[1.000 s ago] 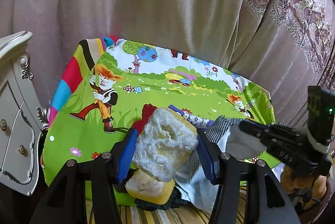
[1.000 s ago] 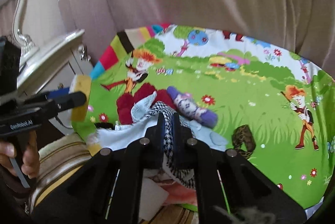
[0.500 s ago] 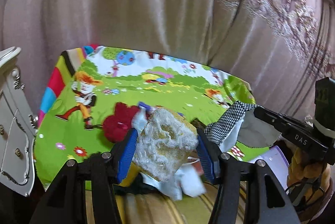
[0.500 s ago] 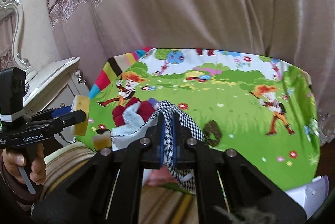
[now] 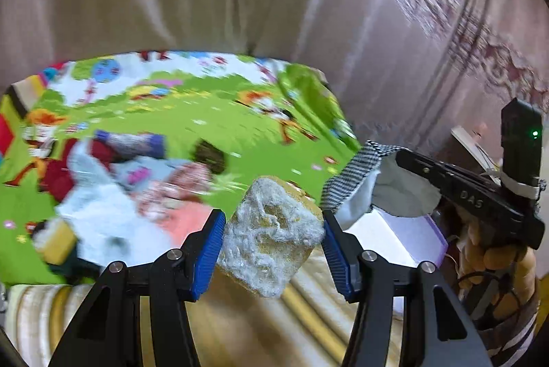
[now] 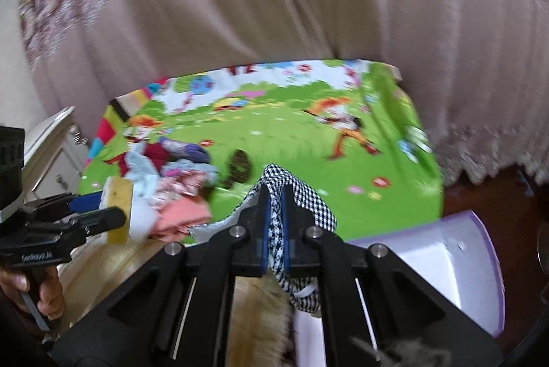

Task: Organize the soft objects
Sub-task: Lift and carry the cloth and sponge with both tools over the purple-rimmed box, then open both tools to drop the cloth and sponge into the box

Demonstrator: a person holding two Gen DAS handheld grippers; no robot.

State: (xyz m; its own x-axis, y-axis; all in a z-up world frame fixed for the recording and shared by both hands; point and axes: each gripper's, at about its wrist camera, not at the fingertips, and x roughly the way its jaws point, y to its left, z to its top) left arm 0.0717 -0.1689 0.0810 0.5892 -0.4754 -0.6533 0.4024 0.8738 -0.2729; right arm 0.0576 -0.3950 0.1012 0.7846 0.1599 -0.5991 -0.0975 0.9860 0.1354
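Your left gripper sits at the bottom centre of the left wrist view, its blue pads pressed against both sides of a yellow sponge whose crusty white face is turned toward the camera. The sponge is tilted and held in the air above the striped cushion that fills the lower edge of the frame.

Your right gripper sits at the bottom centre of the right wrist view with its jaws nearly together, pinching a fold of black-and-white checked cloth. The cloth rises in a peak above the fingertips and hangs down below them. In the left wrist view the same cloth dangles from the gripper tip at centre right, showing a pale lining.

Just below and right of the cloth lies a white box with a purple rim, lower right in the right wrist view.

Further out, a bright green cartoon mat spans the middle of both views. A pile of soft things lies on its left part: red, pale blue, pink and patterned pieces, blurred. A dark round item lies on the mat just right of the pile. A pink curtain fills the upper frame, and a white cabinet stands at the left edge.
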